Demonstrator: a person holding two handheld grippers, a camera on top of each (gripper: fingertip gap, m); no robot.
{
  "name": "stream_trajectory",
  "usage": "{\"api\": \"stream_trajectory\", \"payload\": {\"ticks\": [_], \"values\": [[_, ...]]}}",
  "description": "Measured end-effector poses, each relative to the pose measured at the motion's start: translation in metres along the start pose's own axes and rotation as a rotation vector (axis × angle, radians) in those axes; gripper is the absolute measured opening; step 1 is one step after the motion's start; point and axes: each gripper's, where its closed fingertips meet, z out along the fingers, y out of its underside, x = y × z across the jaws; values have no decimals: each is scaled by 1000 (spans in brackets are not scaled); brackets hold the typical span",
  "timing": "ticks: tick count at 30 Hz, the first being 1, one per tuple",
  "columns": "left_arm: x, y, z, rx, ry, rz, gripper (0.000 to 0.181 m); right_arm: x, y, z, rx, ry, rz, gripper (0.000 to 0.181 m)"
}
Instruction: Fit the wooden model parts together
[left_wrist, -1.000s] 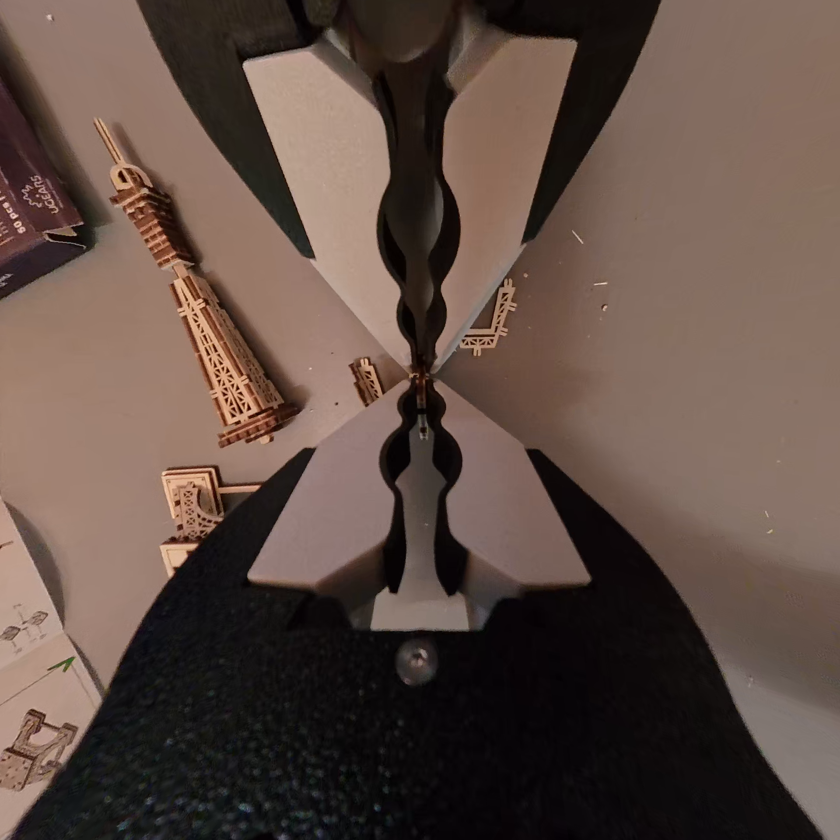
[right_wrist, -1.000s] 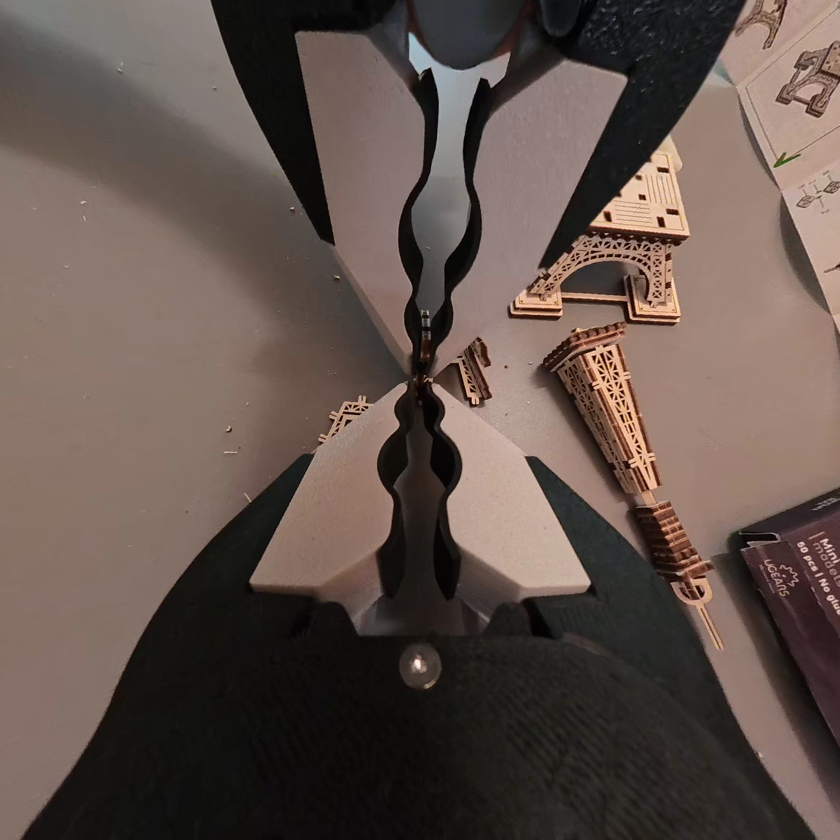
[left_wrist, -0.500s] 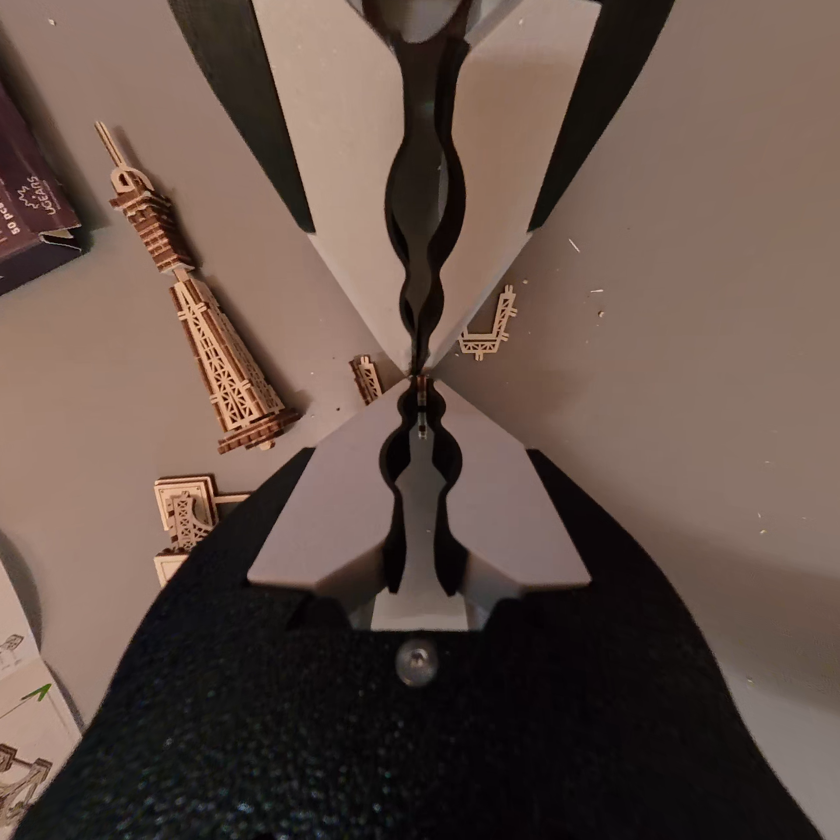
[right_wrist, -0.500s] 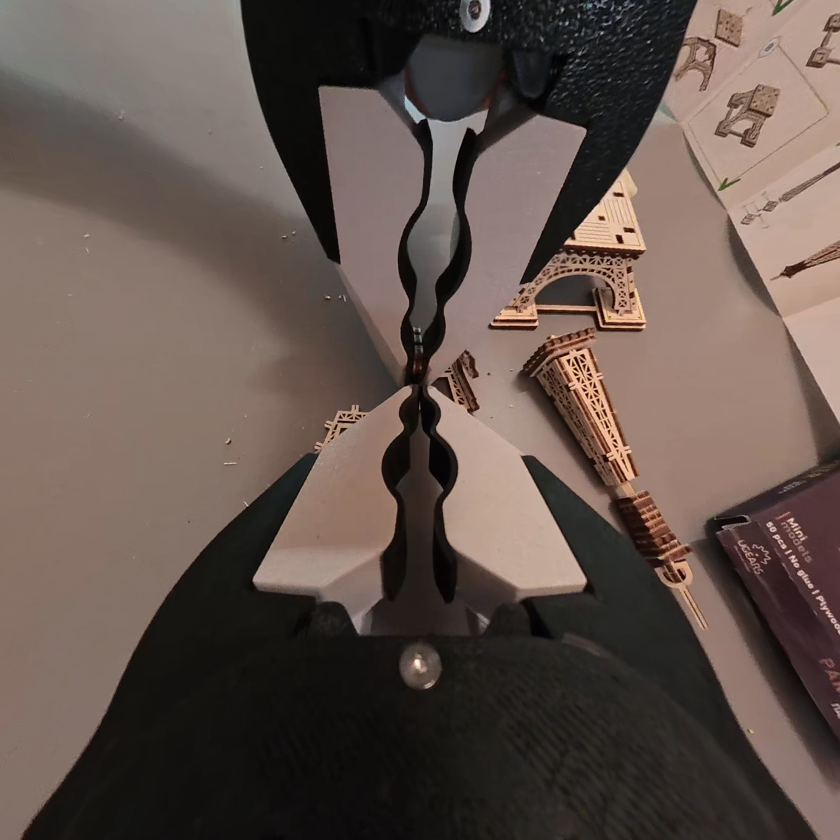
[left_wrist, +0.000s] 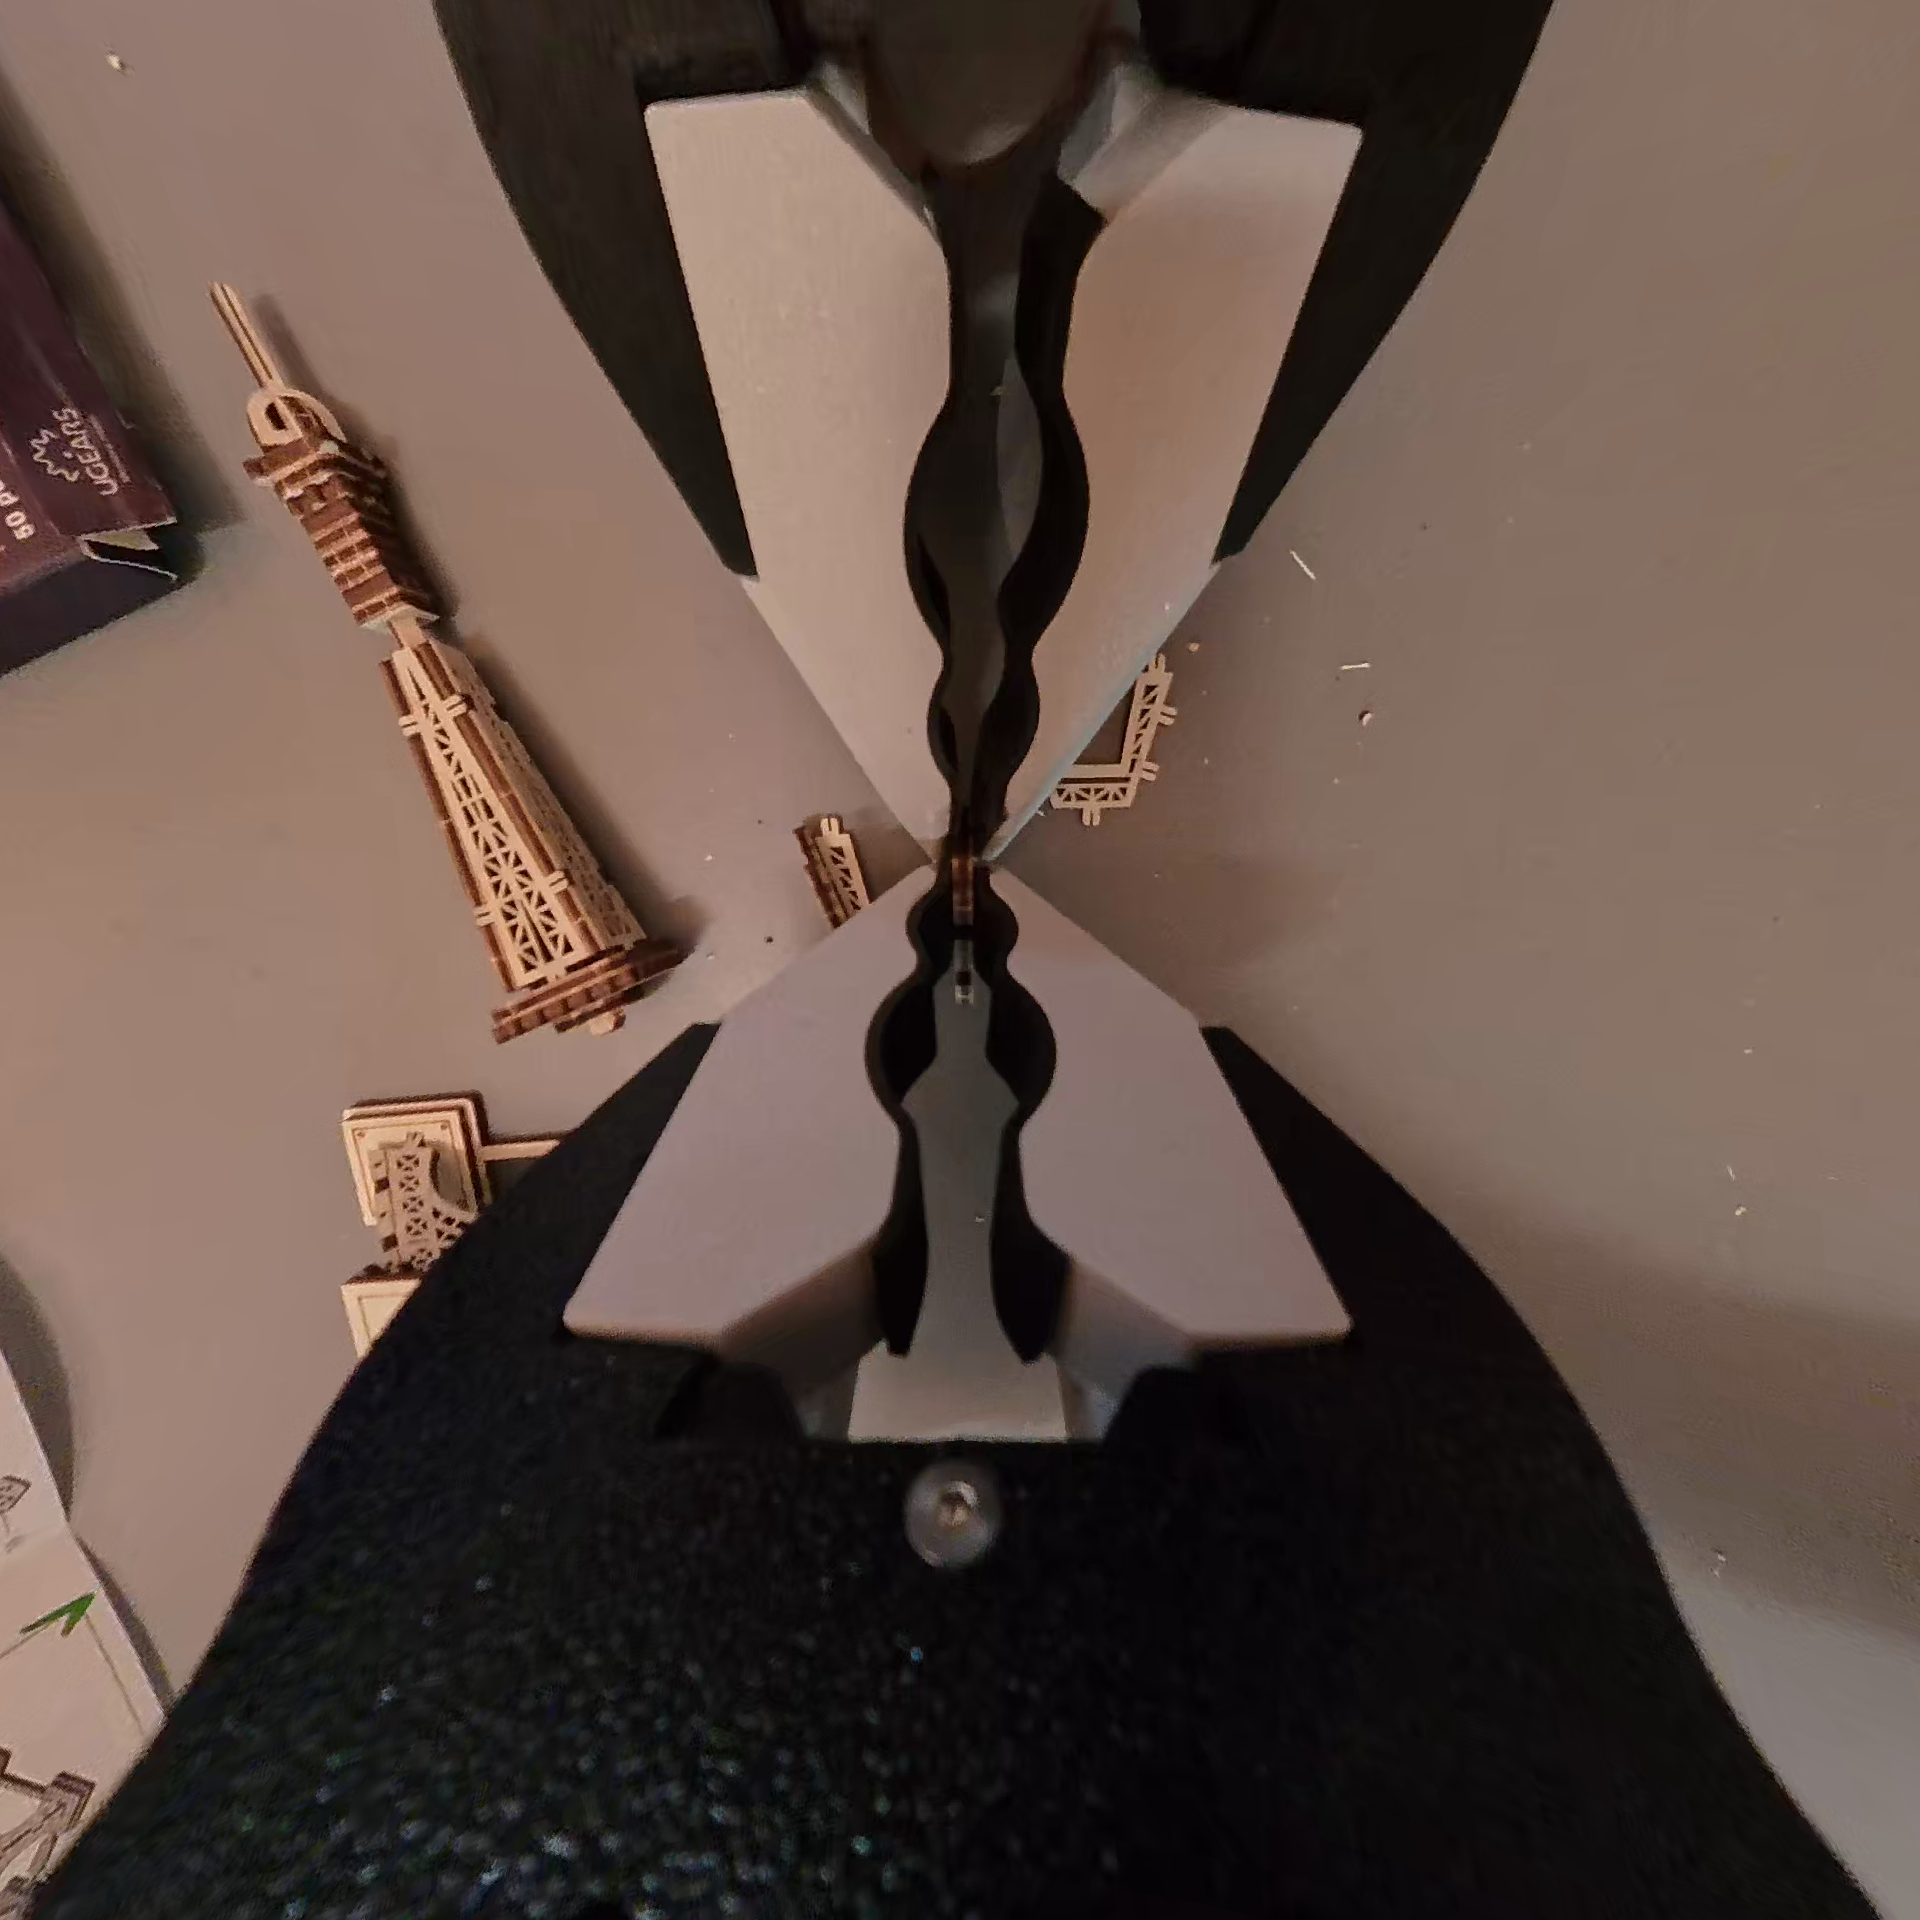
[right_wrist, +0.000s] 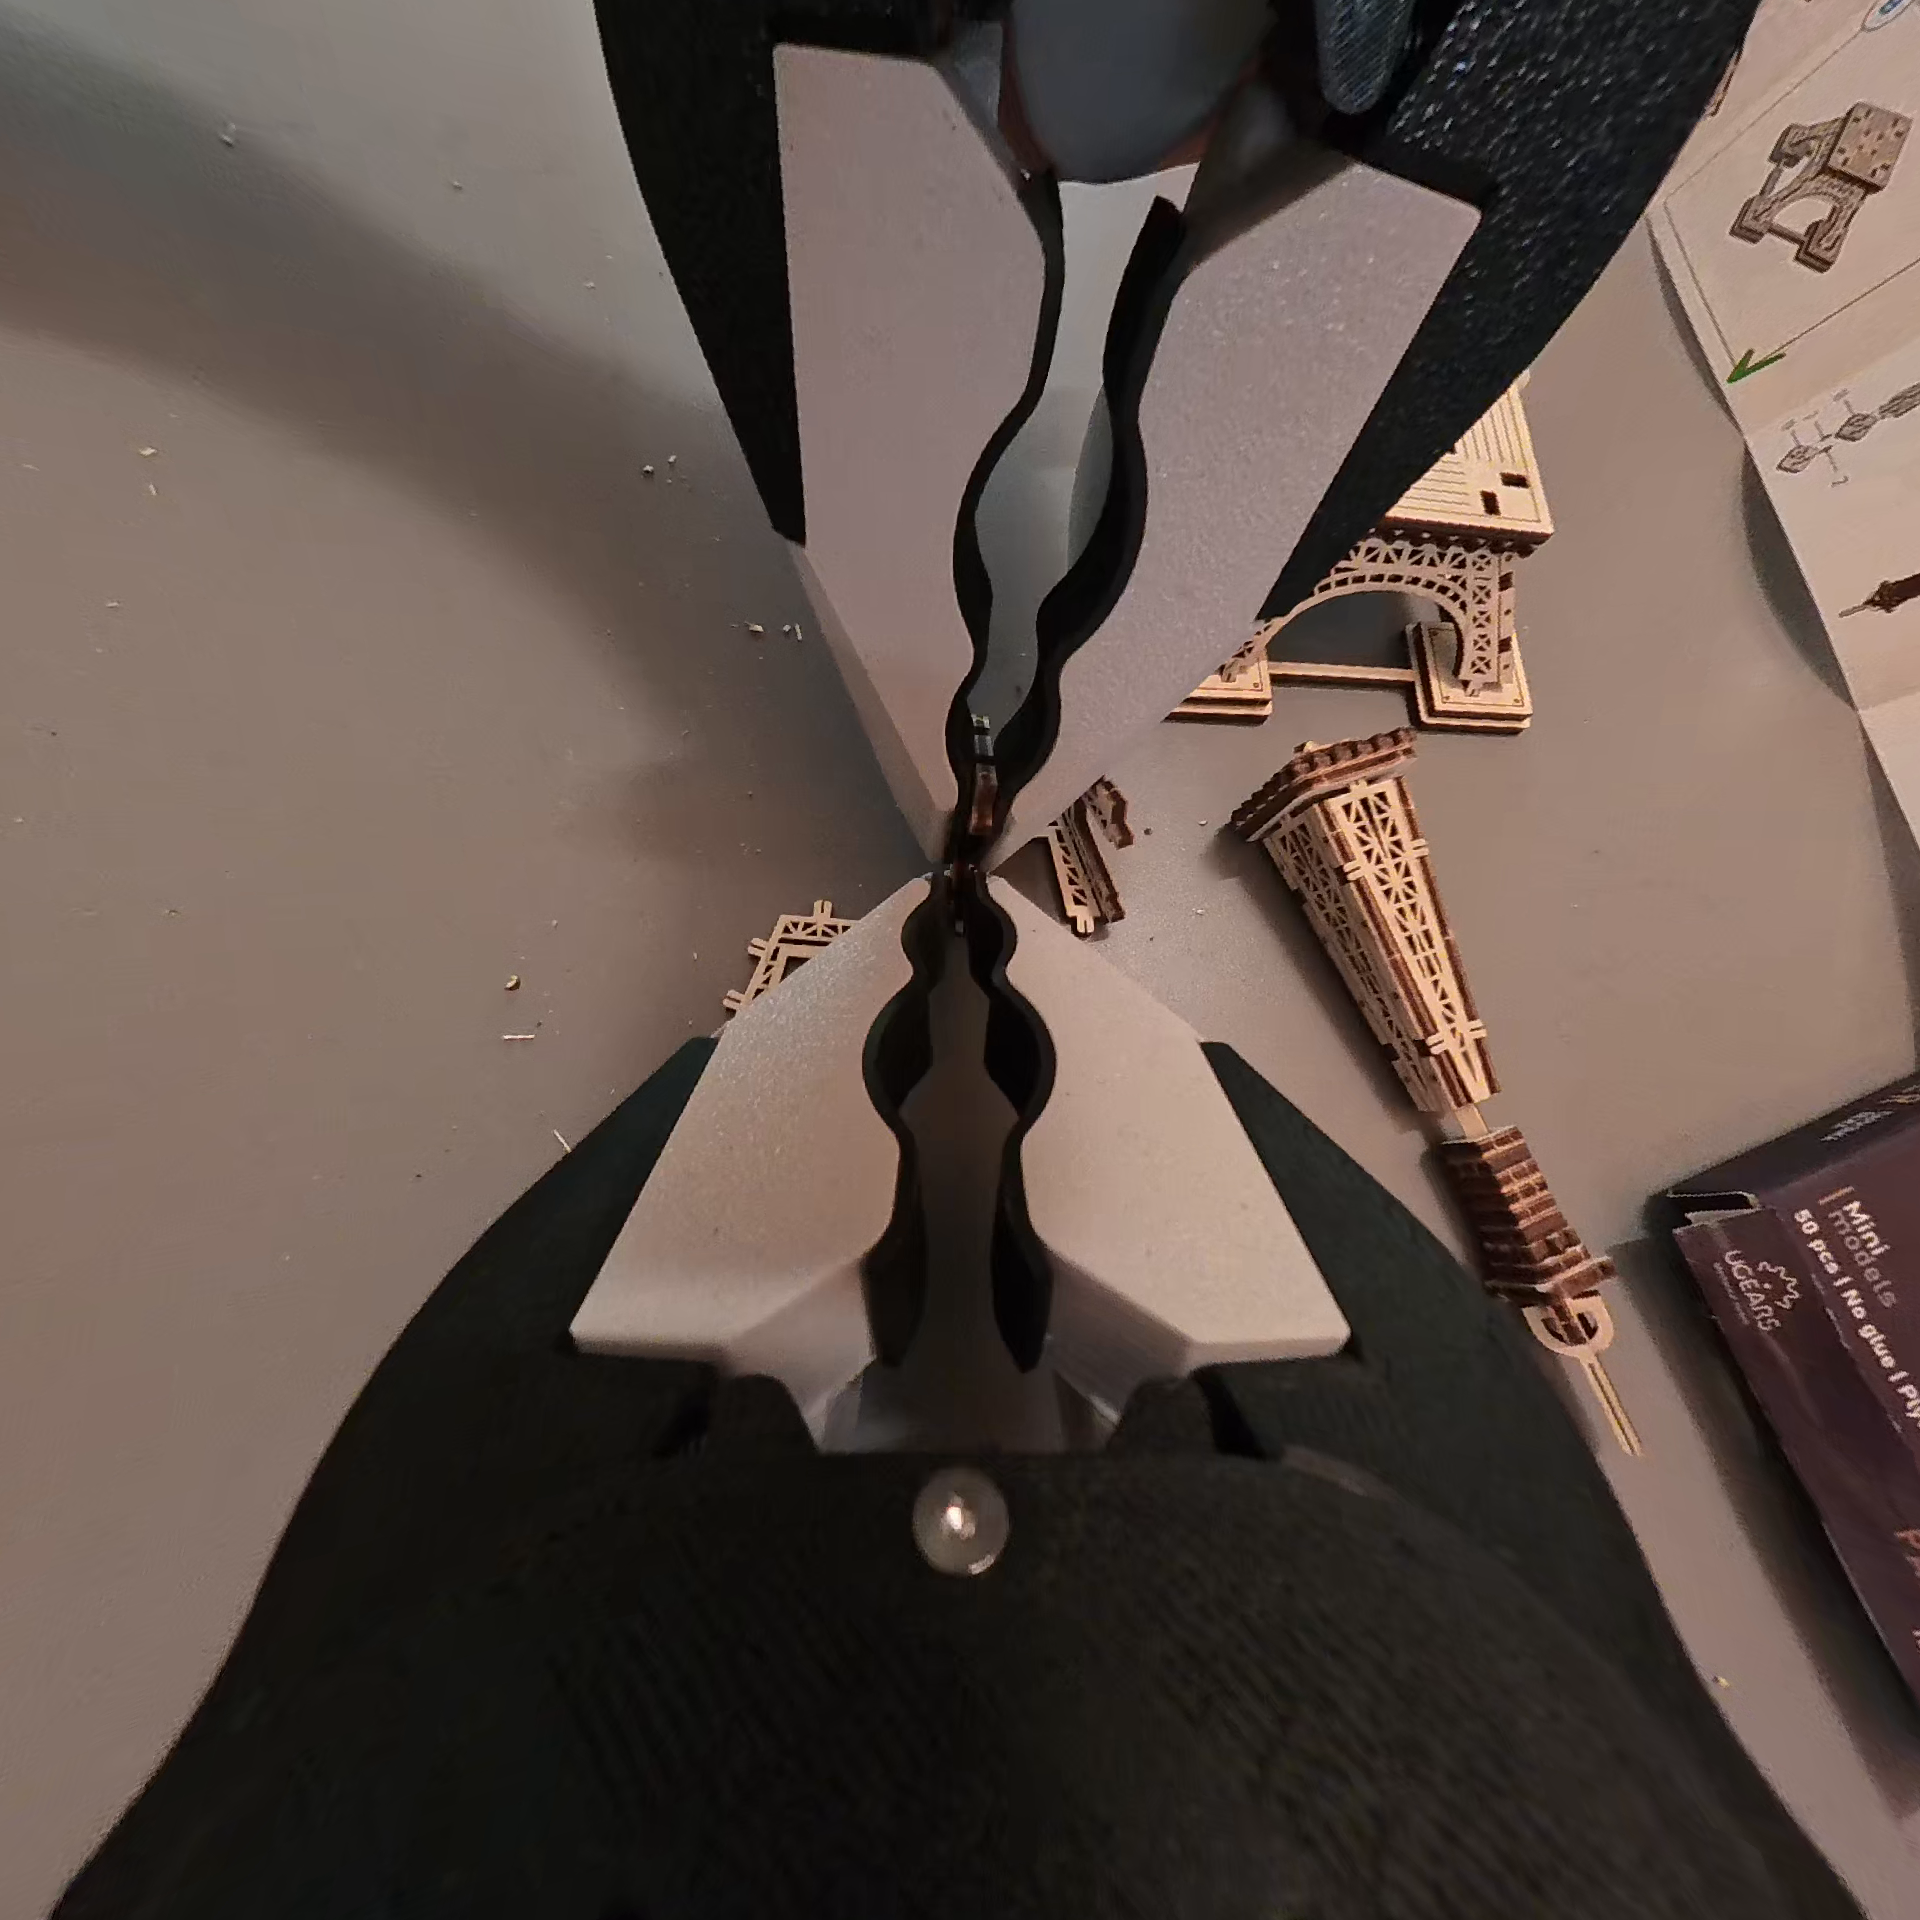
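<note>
Left gripper (left_wrist: 961, 888) and right gripper (right_wrist: 961, 883) meet tip to tip, each clamped on the same thin wooden strip (left_wrist: 963, 914). Beyond, on the grey table (left_wrist: 1558, 831), lie the tower spire (left_wrist: 457, 717) and tower base (right_wrist: 1444, 623).

black textured hand-held gripper (left_wrist: 964, 883), pale grey wedge fingers (left_wrist: 790, 1164), wavy black pads, silver screw.
</note>
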Motion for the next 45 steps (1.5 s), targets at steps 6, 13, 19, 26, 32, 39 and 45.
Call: {"api": "stream_trajectory", "payload": {"ticks": [6, 13, 19, 26, 32, 39, 45], "values": [[0, 0, 0, -32, -17, 1, 1, 0, 0, 0, -1, 2, 7, 2], [1, 0, 0, 13, -57, 0, 1, 0, 0, 0, 4, -19, 36, 2], [3, 1, -1, 155, -134, -30, 6, -1, 0, -1, 5, -6, 12, 1], [2, -2, 0, 164, -199, 11, 1, -2, 0, -1, 5, -1, 0, 2], [2, 0, 1, 167, -146, -13, 0, -11, 0, -2, 6, -43, -41, 20], [4, -4, 0, 238, -111, -9, 1, -3, 3, -3, 0, 12, -62, 3], [5, -3, -7, 238, -99, -1, 1, -4, 3, -4, 1, 2, -62, 6]]}}
